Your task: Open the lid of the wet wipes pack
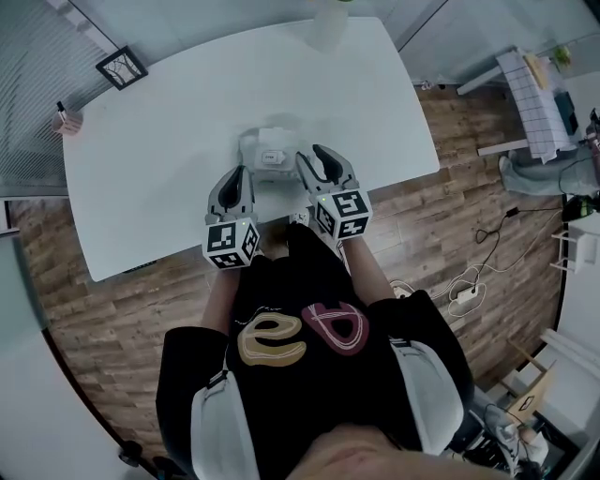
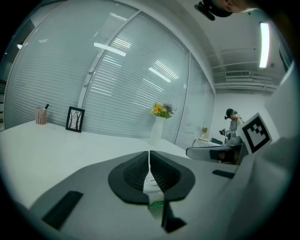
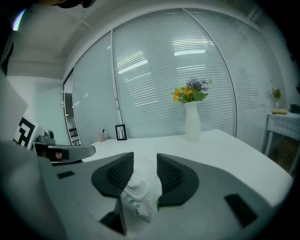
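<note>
The white wet wipes pack (image 1: 272,155) lies near the front edge of the white table (image 1: 169,169), with its small rectangular lid (image 1: 272,157) flat on top. My left gripper (image 1: 241,178) is at the pack's left end. In the left gripper view its jaws (image 2: 149,157) are pinched on a thin white-and-green edge of the pack (image 2: 153,186). My right gripper (image 1: 323,161) is at the pack's right end. In the right gripper view the bunched pack (image 3: 140,190) fills the gap of that gripper (image 3: 145,163), touching both pads.
A white vase with flowers (image 1: 328,23) stands at the table's far edge, a black picture frame (image 1: 122,66) at the far left corner and a pen cup (image 1: 67,120) at the left edge. The table's front edge meets a wooden floor (image 1: 422,216).
</note>
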A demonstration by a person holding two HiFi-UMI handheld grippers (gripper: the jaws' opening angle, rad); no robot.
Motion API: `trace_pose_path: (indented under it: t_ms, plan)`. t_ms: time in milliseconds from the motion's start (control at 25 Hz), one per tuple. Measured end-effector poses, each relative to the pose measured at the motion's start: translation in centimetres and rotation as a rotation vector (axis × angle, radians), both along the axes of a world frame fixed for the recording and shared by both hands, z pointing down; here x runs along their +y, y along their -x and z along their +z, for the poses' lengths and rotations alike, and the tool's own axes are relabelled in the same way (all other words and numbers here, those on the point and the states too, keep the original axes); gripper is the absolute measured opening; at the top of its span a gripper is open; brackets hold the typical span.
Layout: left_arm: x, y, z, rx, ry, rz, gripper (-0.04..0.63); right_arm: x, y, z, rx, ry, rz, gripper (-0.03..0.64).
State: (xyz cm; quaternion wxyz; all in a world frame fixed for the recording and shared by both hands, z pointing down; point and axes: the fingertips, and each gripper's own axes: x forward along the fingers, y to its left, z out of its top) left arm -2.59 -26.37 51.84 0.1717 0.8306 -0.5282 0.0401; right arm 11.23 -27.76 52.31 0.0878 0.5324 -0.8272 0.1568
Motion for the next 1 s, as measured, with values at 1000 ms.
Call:
trace_pose_path:
  t_ms: [1000]
  plan:
    - [3.1,-1.3,-0.8,-0.099,-0.071,0.077,0.018,4.0,0.6,-0.8,0.151,-0.084,0.127,0.009]
